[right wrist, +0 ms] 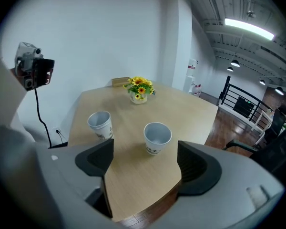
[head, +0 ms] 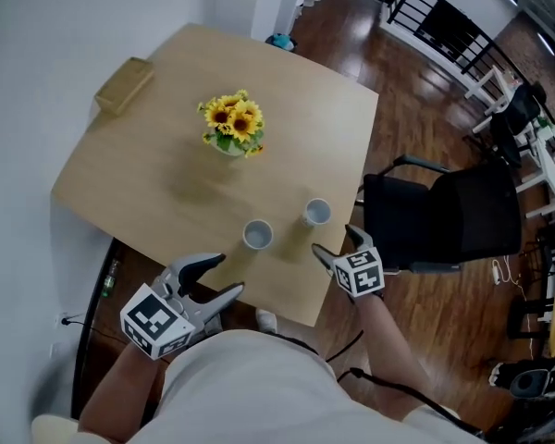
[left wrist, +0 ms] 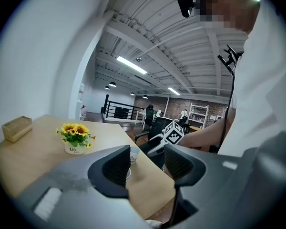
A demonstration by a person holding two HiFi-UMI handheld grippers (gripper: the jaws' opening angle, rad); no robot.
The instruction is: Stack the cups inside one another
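**Both Claws Wide and Empty, Cups Standing Apart**

Left claw (head: pixel 229 274): the jaws are spread wide and nothing sits between them. The claw hangs at the near edge of the desk (head: pixel 166 188), with its tips pointing in over the desk top.

Right claw (head: pixel 336 240): the jaws are likewise spread wide and empty. The claw is held at the desk's corner edge, with a black office chair (head: pixel 444 215) just to its right.

First cup (head: pixel 317 213): a white paper cup, upright with its mouth up. It stands straight ahead of the right claw and near its tips. In the right gripper view it lines up with the gap between the jaws but lies beyond them, untouched.

Second cup (head: pixel 257 235): the same type, also upright. It stands ahead and to the left of the right claw, and just ahead of the left claw's tips. In the left gripper view one jaw partly covers it.

The two cups stand apart on the desk, and neither sits inside the other.

Beyond both cups, farther from the claws, a white pot of sunflowers (head: pixel 231 129) stands mid-desk. A tan box (head: pixel 123 85) lies at the far edge, well apart from both claws.
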